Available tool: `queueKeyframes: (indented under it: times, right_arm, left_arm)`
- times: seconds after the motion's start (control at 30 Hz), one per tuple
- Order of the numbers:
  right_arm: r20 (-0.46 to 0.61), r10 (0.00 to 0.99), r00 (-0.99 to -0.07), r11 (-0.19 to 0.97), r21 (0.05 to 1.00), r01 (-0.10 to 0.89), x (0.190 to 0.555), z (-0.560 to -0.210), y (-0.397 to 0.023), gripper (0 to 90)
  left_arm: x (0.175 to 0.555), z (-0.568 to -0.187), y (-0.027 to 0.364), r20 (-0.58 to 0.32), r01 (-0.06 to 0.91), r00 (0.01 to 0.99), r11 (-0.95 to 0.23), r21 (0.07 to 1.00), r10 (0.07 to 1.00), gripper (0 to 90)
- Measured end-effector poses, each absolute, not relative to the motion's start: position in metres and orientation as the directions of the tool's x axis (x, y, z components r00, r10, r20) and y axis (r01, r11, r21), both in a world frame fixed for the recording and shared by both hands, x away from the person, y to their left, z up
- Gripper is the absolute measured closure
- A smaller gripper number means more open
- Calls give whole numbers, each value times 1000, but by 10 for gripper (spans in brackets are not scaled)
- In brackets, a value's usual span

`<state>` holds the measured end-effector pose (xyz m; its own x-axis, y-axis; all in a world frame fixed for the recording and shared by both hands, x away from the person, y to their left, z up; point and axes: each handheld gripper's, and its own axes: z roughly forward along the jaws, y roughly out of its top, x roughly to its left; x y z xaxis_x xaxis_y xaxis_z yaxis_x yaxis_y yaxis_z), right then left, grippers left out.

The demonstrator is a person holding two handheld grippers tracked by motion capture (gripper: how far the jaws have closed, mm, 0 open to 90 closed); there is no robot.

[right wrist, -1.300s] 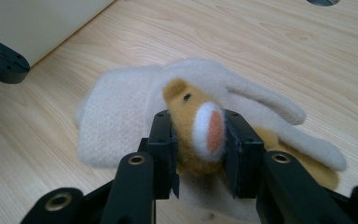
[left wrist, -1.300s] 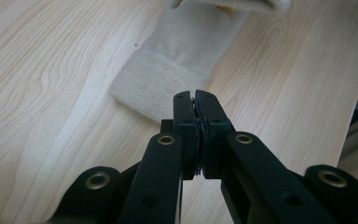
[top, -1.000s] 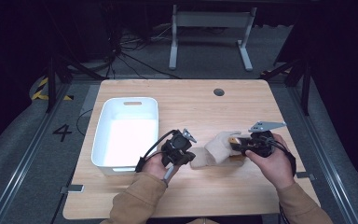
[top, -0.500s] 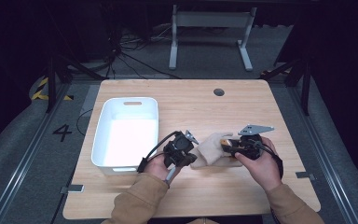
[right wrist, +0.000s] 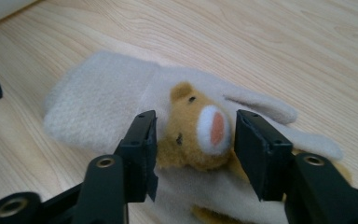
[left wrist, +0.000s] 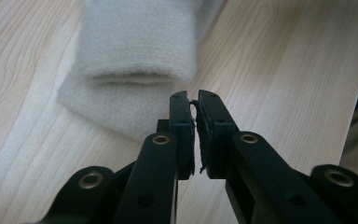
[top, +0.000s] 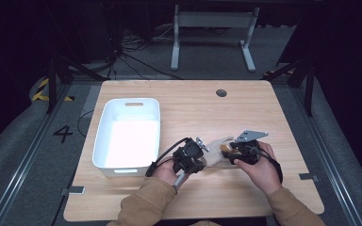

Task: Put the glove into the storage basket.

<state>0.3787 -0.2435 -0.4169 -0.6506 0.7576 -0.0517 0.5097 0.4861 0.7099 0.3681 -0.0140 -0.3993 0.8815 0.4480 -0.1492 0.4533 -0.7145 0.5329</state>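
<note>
Soft, light plush bear in cream fleece wrap, table centre; left gripper jaws pressed together, right gripper jaws spread, just opening, astride head; best pinched at head.

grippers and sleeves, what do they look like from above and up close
Both tongs are black. The left tongs trail a black cable; the right tongs carry a grey three-cornered plate on top. Up close, each jaw is a black bar with brass-coloured rivets and a flat dark pad. The sleeves are tan.
</note>
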Motion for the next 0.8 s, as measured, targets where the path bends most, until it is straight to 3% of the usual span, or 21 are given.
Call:
queueKeyframes:
  times: [0.1, 0.37, 0.53, 0.8]
  right_arm:
    - [-43, 761, -648, 476, 715, 512, 376, -410, -254, 444]
    - [-56, 790, -610, 466, 702, 539, 377, -404, -294, 449]
    - [-44, 765, -642, 491, 685, 538, 380, -407, -316, 474]
    - [-29, 776, -631, 481, 673, 561, 383, -415, -325, 456]
  left_arm:
    - [366, -400, -16, -148, 450, 883, -719, 529, 445, 807]
    - [367, -406, -24, -161, 450, 887, -732, 512, 433, 770]
    - [369, -413, -27, -175, 463, 882, -737, 492, 437, 762]
    - [372, -416, -29, -152, 476, 871, -728, 493, 467, 728]
